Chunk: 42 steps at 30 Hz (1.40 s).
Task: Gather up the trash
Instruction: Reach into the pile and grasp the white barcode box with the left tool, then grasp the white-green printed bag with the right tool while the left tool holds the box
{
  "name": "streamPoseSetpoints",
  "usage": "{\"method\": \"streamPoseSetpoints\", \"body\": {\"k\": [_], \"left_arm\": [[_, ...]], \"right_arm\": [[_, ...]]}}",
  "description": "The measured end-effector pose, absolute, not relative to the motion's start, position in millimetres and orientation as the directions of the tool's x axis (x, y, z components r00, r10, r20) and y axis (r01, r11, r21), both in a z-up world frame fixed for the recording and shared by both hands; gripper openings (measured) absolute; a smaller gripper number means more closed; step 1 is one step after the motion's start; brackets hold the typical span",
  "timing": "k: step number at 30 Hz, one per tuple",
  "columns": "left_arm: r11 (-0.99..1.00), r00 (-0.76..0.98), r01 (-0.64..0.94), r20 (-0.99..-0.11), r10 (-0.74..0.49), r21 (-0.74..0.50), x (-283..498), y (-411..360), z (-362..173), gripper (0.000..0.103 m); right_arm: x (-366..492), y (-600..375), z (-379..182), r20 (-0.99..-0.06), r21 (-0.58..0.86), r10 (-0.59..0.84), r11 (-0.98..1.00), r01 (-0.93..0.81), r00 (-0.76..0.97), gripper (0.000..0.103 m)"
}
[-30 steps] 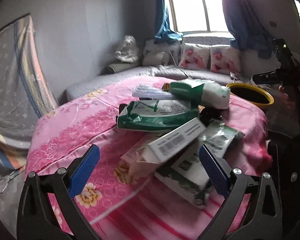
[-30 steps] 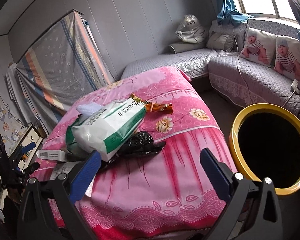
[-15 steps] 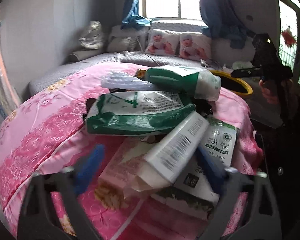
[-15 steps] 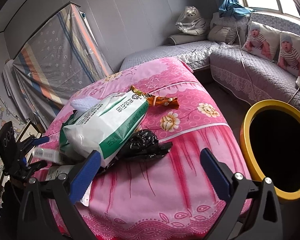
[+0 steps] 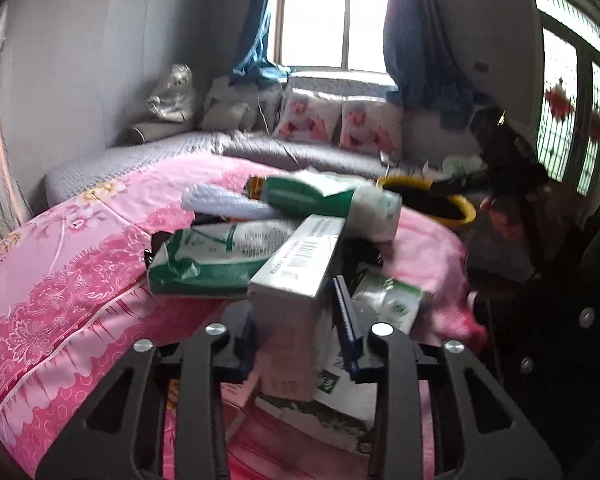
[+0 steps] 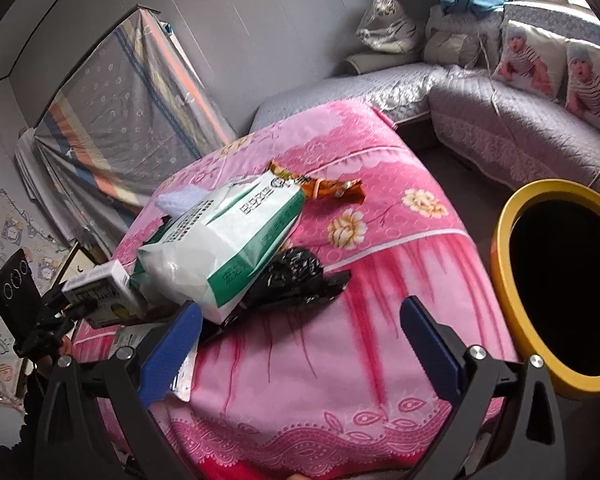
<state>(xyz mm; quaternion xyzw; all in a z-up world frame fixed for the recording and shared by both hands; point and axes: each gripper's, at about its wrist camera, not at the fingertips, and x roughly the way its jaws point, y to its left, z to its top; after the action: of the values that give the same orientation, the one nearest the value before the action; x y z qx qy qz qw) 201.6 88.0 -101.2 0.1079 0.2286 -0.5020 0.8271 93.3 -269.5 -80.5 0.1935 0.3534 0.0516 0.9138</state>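
The left tongs [image 5: 296, 320] have just been closing and are clamped on the near end of a white and green carton [image 5: 300, 264], blue pads pressing it from both sides, the box angling up and away over the heap. In the right wrist view that same carton [image 6: 100, 292] shows at the far left edge of the pile with the left tongs' black frame beside it. Under and around the carton lies the rest of the trash on the pink flowered tabletop [image 5: 60, 280]: a green and white wipes pack [image 5: 216, 256] to the left, a flat green-printed packet [image 5: 388, 304] to the right, and farther back a big green and white tissue pack [image 5: 332, 200] lying across a white corrugated piece [image 5: 224, 204]. The right tongs [image 6: 300, 344] stand wide apart with nothing between them, hovering over the near edge of the pink cloth; the left pad sits just beside the tissue pack [image 6: 228, 240]. A crumpled black plastic bag [image 6: 296, 280] lies tucked against that pack's near right side, and an orange snack wrapper [image 6: 324, 188] lies just beyond it. To the right, off the tabletop's edge, stands the yellow-rimmed bin [image 6: 504, 280] with a dark inside. Farther off, a grey quilted sofa [image 6: 500, 120] runs along the wall, with picture cushions [image 6: 528, 60] under the window.
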Motion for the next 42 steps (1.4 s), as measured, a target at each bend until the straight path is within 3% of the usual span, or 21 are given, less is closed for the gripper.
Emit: {"method": "streamPoseSetpoints", "body": {"k": [10, 16, 25, 34, 42], "left_arm": [[0.521, 0.438, 0.85, -0.446, -0.781, -0.078, 187.2, 91.5, -102.6, 0.021], [0.595, 0.527, 0.796, -0.352, -0.774, -0.115, 179.0, 109.2, -82.4, 0.021], [0.704, 0.66, 0.691, -0.253, -0.707, -0.166, 152.5, 130.5, -61.7, 0.022], [0.682, 0.64, 0.71, -0.243, -0.729, -0.177, 146.1, 124.5, -63.3, 0.022], [0.685, 0.638, 0.706, -0.258, -0.725, -0.18, 144.0, 115.8, -64.0, 0.022]], "right_arm": [[114.7, -253.5, -77.6, -0.647, 0.352, 0.253, 0.936, -0.013, 0.719, 0.096], [149.1, -228.8, -58.2, -0.676, 0.286, 0.238, 0.957, -0.049, 0.697, 0.096], [230.9, -222.5, -63.9, -0.795, 0.437, 0.377, 0.899, 0.017, 0.474, 0.096], [274.3, -212.0, -83.8, -0.859, 0.429, 0.376, 0.899, 0.086, 0.346, 0.096], [285.3, -194.4, -93.8, -0.862, 0.415, 0.373, 0.908, 0.055, 0.343, 0.092]]}}
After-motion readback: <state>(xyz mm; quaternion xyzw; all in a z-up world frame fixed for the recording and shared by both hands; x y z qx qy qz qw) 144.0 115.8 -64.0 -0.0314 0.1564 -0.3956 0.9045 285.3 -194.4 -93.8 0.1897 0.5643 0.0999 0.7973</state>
